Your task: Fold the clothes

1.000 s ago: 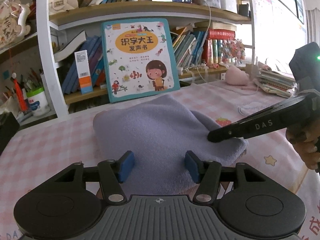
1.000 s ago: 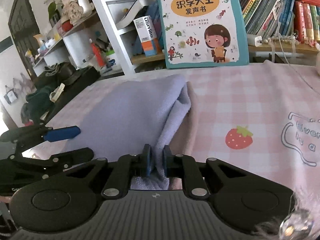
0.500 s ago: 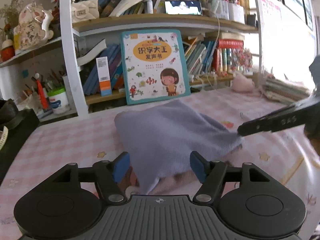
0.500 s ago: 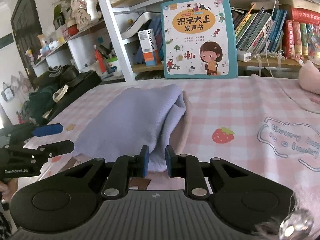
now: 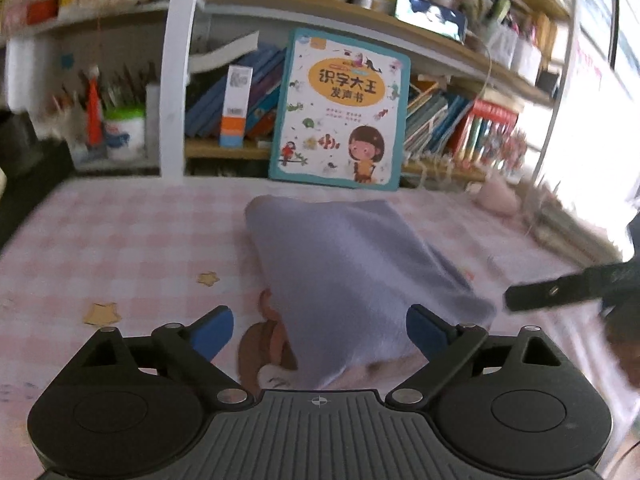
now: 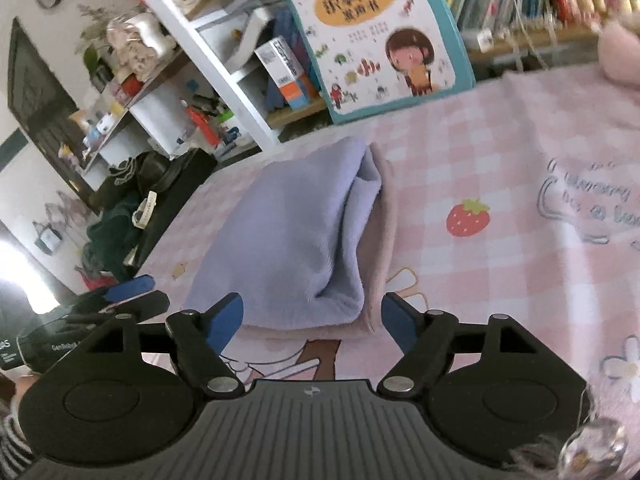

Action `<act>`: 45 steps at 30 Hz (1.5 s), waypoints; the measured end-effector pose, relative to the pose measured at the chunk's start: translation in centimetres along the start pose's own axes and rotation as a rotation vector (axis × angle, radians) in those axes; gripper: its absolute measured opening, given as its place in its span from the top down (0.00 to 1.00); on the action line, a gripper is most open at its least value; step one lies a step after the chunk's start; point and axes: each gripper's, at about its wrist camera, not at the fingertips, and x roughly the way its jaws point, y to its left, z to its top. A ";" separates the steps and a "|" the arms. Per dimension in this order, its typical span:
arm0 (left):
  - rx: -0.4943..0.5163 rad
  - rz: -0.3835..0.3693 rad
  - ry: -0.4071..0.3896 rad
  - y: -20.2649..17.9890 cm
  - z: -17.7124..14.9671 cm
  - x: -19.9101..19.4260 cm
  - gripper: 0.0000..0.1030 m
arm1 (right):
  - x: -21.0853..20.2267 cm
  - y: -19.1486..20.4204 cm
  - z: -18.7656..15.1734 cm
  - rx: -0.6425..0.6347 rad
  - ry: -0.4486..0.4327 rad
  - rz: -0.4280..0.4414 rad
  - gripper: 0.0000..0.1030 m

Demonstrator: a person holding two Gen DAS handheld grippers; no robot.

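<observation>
A folded lavender garment lies on the pink checked tablecloth, with a pale pink lining along its right edge. My left gripper hangs just in front of its near corner, jaws opening wide, pads clear of the cloth. My right gripper sits at the garment's near edge, jaws opening, with the cloth lying flat between and beyond its blue pads, not pinched. The right gripper's finger shows at the right of the left wrist view. The left gripper shows at the left of the right wrist view.
A children's picture book leans against a bookshelf behind the table. A pen cup stands at the back left. Dark clothes are piled off the table's left side. A pink plush sits at the back right.
The right gripper let go of the garment's edge and its jaws spread. The left jaws widened too. Both grippers drew back from the garment, which now lies flat.
</observation>
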 end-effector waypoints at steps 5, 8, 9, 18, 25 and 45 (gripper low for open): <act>-0.160 -0.089 0.050 2.3 0.7 2.6 0.08 | 2.2 -1.8 1.5 0.118 0.054 0.014 0.28; -0.219 -0.105 0.079 3.2 0.8 4.1 0.09 | 3.6 -2.4 2.0 0.149 0.085 0.010 0.31; -0.230 -0.111 0.089 3.4 0.8 4.6 0.09 | 4.0 -2.5 2.2 0.153 0.095 0.010 0.34; -0.329 -0.202 0.162 4.4 0.2 8.6 0.23 | 6.2 -2.0 2.8 0.098 0.128 -0.005 0.44; -0.059 -0.082 0.075 -0.4 0.2 6.8 0.38 | 5.5 2.4 1.3 -0.272 0.059 -0.116 0.68; -0.213 -0.188 0.149 2.9 0.0 9.2 0.31 | 7.0 -1.9 2.3 0.014 0.093 0.036 0.60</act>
